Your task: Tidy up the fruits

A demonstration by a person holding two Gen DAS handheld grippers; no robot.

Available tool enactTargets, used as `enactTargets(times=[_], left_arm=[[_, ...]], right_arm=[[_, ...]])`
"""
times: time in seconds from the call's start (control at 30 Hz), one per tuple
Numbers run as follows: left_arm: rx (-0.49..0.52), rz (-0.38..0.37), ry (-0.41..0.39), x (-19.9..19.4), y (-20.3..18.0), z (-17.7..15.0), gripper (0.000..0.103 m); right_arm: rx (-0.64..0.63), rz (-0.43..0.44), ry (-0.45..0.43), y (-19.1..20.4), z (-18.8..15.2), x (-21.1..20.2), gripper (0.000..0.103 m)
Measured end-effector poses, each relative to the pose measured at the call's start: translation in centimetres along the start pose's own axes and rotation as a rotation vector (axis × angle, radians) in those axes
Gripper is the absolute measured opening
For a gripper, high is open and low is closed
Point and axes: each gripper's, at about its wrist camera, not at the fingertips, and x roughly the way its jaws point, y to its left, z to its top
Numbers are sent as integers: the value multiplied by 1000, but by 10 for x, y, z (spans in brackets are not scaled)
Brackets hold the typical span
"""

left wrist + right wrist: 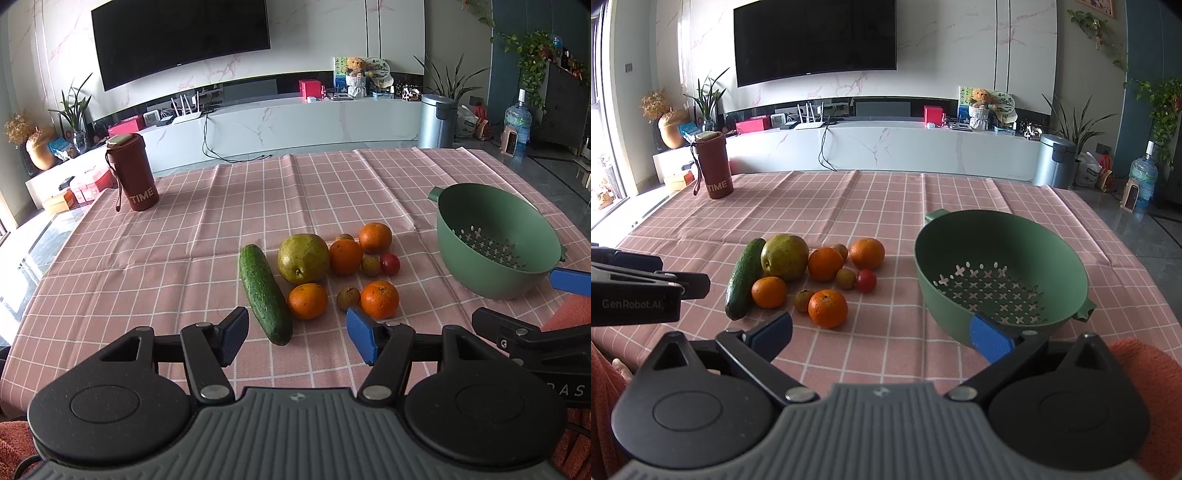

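A pile of produce lies on the pink checked tablecloth [184, 236]: a green cucumber [264, 293], a yellow-green pear [303, 257], several oranges such as the nearest one [379, 299], a red tomato [390, 264] and small brown fruits [348, 298]. An empty green colander [496, 240] stands to their right; it also shows in the right wrist view [997, 273]. My left gripper [297, 336] is open and empty, just short of the cucumber's near end. My right gripper [882, 334] is open and empty, between the fruit pile [827, 308] and the colander.
A dark red tumbler marked TIME [135, 173] stands at the table's far left. Beyond the table are a TV console [295, 118] and a grey bin [437, 120]. The table's right edge lies just past the colander.
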Motion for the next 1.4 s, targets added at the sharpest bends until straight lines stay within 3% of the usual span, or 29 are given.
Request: enactTargets(times=[1.4], left_arm=[[-7, 1, -8, -7, 1, 3, 73]], right_arm=[[4, -4, 4, -1, 0, 0, 99]])
